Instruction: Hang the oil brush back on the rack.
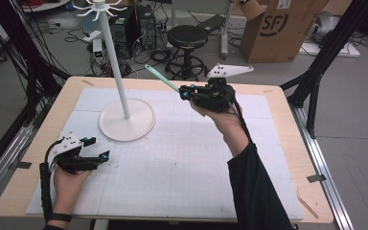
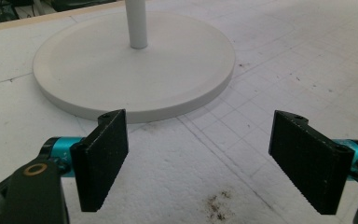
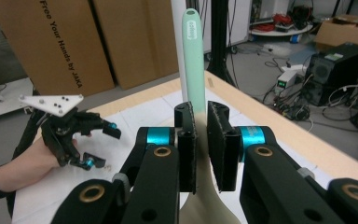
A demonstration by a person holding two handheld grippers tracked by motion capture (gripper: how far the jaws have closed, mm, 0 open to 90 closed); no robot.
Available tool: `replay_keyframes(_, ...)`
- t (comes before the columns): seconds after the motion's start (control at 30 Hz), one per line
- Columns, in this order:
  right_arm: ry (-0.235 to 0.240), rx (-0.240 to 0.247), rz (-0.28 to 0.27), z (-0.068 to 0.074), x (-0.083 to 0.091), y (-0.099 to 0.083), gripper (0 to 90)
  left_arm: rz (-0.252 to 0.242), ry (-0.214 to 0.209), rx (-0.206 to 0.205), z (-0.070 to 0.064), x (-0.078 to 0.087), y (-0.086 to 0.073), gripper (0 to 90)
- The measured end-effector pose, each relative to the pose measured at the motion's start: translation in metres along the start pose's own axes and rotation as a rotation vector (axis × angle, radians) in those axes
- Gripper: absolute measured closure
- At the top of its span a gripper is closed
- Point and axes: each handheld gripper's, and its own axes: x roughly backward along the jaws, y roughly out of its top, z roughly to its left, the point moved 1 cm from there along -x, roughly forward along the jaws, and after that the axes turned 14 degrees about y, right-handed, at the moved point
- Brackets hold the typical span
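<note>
My right tongs are clamped on the green spoon right of the stand; my left tongs are apart beside its base.

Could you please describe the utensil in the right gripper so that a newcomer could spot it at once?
Start at the tall white stand on the table, then look right to the raised right gripper. Clamped in its jaws is a spatula, the one slim mint-green thing among black and white gear, its handle angling toward the pole.
</note>
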Motion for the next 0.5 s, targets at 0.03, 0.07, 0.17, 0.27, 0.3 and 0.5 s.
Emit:
replay_keyframes(0.03, -0.003, 0.004, 0.002, 0.0, 0.0, 0.004, 82.9, 0.0, 0.0, 0.0, 0.0, 0.0, 0.0, 20.5)
replay_keyframes(0.07, -0.001, 0.011, 0.005, 0.0, 0.0, 0.009, 82.9, 0.0, 0.0, 0.0, 0.0, 0.0, 0.0, 20.5)
replay_keyframes(0.17, 0.001, 0.024, 0.002, -0.001, -0.002, 0.026, 82.9, 0.001, -0.001, 0.002, 0.0, 0.0, 0.0, 20.6)
replay_keyframes(0.27, 0.007, 0.037, 0.0, 0.001, -0.004, 0.034, 82.9, 0.0, -0.001, 0.002, 0.0, 0.0, 0.0, 20.6)
replay_keyframes(0.3, 0.018, 0.041, -0.005, 0.002, -0.005, 0.038, 82.9, 0.0, -0.002, 0.002, 0.0, 0.0, 0.0, 20.6)
replay_keyframes(0.5, 0.036, 0.072, -0.046, 0.01, -0.004, 0.062, 82.9, 0.0, -0.003, -0.001, 0.0, 0.0, 0.0, 20.6)
